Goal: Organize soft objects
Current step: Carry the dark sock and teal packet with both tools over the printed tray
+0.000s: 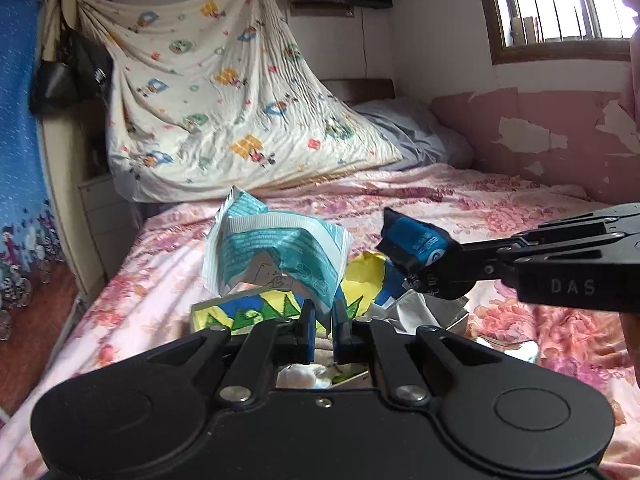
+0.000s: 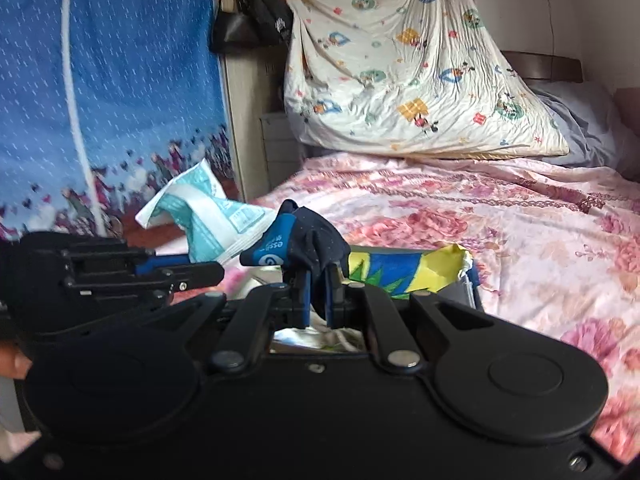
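While both packets are hanging above colourful box [image 1: 224,312] on bed [image 1: 480,208], left gripper [image 1: 323,312] is clamping teal-white packet [image 1: 276,256], right gripper [image 2: 318,280] is pinching dark blue pouch [image 2: 304,236]; probably carrying to sort.

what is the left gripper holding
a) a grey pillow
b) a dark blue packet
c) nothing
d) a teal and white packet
d, the left gripper is shut on the crumpled teal and white packet, which sticks up from between its fingers, while the dark blue packet is pinched in the right gripper.
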Available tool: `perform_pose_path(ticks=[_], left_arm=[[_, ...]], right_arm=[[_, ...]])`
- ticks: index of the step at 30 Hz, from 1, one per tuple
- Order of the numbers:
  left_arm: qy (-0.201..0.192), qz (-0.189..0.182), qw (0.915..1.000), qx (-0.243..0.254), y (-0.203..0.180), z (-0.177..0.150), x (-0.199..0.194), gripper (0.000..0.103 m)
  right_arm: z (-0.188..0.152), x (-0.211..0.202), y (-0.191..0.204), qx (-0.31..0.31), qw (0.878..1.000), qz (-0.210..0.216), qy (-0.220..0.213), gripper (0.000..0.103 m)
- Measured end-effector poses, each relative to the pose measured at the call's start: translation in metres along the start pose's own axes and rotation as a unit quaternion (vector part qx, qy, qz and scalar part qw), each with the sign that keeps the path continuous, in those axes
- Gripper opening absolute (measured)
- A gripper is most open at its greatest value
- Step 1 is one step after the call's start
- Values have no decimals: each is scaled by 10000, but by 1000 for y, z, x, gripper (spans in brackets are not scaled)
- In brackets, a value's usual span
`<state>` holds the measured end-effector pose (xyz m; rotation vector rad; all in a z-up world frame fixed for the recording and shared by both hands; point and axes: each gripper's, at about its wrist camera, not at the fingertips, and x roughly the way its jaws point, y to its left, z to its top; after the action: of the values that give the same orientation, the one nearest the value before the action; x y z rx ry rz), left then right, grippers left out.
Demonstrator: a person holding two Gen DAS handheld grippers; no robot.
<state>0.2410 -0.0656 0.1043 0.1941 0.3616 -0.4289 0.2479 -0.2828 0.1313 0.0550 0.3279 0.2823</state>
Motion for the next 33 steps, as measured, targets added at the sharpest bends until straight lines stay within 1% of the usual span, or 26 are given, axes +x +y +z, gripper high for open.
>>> perform_pose_path(ticks=[2,6,9,12,16,17,19,23,28,33], left_arm=[[114,-84,9999,-11,5,1,21,7],[381,-219,9989,-178,17,-2,59,7],[529,-308,9978,-249,23,-8,80,7],[666,-350,9965,-378,29,-15,96,7],[815,-368,9948,-496,37,-21,110,7],[869,-356,9943,-508,38,-21,114,7],[974,-315,9931,-571,40,-21,120,7],[1173,-267,9905,-662,45,-23,129,7],[1296,-241,9876,-852,51,-22,136,8],[1428,-289,9817,-1227,54,-21,151,8]], right_arm=[[2,24,-5,21,9999,-36,153,2],[9,68,-27,366,9981,-18,491,2],[6,96,-32,421,9965,-160,697,2],[3,120,-33,347,9950,-280,895,2],[-5,132,-24,334,9937,-334,1013,2],[-13,131,-21,327,9936,-344,1028,2],[-13,143,-21,329,9931,-370,1063,2],[-17,153,-21,385,9921,-438,1108,2],[-17,166,-24,685,9885,-565,1223,2],[-19,177,-35,1138,9818,-559,1417,2]])
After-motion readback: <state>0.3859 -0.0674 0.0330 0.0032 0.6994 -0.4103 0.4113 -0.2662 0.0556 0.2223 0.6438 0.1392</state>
